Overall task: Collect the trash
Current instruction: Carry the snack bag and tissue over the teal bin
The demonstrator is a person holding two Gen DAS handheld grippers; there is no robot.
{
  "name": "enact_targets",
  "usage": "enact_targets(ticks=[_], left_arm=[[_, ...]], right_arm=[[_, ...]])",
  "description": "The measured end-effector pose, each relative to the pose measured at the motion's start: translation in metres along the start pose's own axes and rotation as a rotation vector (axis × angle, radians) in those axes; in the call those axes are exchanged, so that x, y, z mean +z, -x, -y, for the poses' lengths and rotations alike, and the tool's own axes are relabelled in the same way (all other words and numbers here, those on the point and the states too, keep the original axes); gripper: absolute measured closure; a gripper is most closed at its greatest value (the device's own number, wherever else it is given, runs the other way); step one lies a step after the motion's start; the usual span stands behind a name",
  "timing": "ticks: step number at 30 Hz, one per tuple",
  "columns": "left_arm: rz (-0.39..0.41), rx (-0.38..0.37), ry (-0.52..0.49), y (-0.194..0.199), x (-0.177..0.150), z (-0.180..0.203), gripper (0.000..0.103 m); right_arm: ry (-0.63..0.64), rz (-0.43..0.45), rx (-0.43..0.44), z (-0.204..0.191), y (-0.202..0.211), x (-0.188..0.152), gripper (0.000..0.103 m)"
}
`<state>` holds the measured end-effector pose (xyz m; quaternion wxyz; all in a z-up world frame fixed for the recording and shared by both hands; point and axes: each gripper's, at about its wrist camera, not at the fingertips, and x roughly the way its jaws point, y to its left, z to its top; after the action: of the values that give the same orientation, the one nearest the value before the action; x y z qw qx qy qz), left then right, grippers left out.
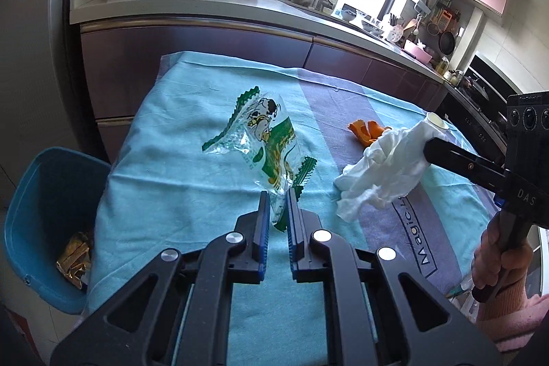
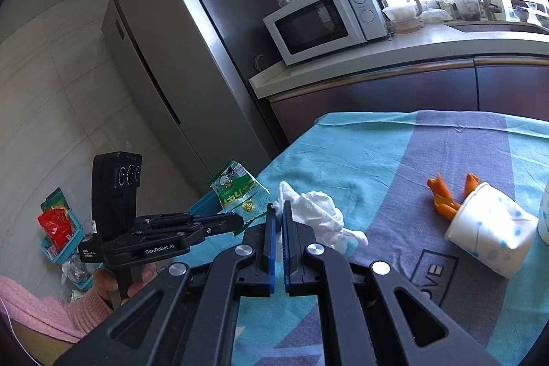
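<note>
Both claws carry trash above the cloth-covered worktop (image 1: 192, 180).
The left claw (image 1: 278, 204) pinches a snack wrapper (image 1: 264, 139) by its end; the right claw (image 2: 278, 215) is clenched on a crumpled tissue (image 2: 319, 208), both lifted free, probably to carry them to the blue bin (image 1: 31, 204) beside the worktop.

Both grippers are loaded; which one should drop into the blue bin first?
Left, probably. The left gripper holds the green snack wrapper on the side nearest the blue bin; the right gripper, holding the white tissue, sits farther across the table.
</note>
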<state>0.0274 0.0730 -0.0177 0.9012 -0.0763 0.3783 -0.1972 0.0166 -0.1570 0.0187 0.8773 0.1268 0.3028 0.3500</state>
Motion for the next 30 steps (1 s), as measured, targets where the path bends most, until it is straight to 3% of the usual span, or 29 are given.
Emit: enact_targets(ticks=[20,24,27,30], left_arm=[[0.087,0.182,0.157,0.074,-0.018,-0.094,0.093],[0.087,0.196,0.179,0.079,-0.024,-0.105,0.093],[0.082,0.201,0.190,0.079,-0.027,-0.112,0.093],[0.076,0.206,0.204,0.077,-0.031,-0.117,0.093]], right_arm=[[0.121,-0.075,0.186,-0.064,-0.067,0.029,0.100],[0.114,-0.142,0.153,-0.061,-0.083,0.023,0.090],[0.102,-0.222,0.117,-0.054,-0.097,0.011,0.065],[0.106,-0.300,0.082,-0.051,-0.110,-0.005,0.065]])
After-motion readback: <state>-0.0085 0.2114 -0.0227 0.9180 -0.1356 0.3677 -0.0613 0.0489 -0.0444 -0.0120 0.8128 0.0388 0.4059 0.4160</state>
